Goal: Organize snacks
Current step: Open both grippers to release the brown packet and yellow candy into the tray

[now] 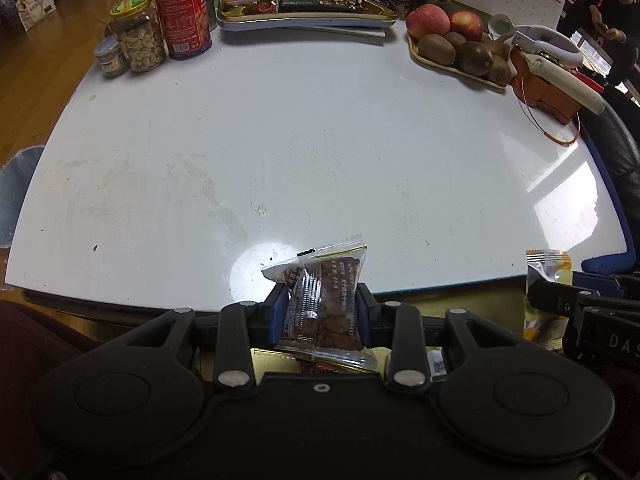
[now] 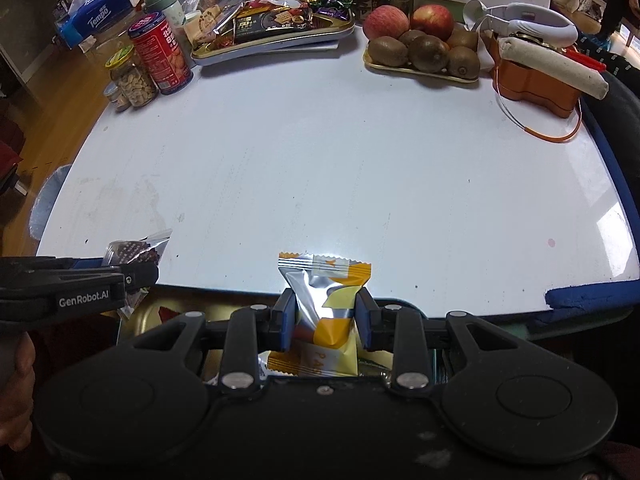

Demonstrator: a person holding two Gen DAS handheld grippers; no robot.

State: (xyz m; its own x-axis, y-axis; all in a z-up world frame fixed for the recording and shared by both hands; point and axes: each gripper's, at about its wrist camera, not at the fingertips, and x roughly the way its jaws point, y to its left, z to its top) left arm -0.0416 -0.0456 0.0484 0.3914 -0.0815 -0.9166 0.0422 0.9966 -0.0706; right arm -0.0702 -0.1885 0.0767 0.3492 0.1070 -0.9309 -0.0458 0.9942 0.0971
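Carrying two snacks | left gripper (image 1: 322, 312) jaws clenching brown packet (image 1: 326, 308) | right gripper (image 2: 325, 314) jaws clenching yellow packet (image 2: 326, 308) | we are judging: far snack tray (image 2: 272, 46) ahead, placing not yet done

floor: wood (image 1: 28, 76) | furniture: white table (image 1: 320, 140) | light: bright window glare on tabletop

Bare table (image 2: 320, 160), cluttered far edge
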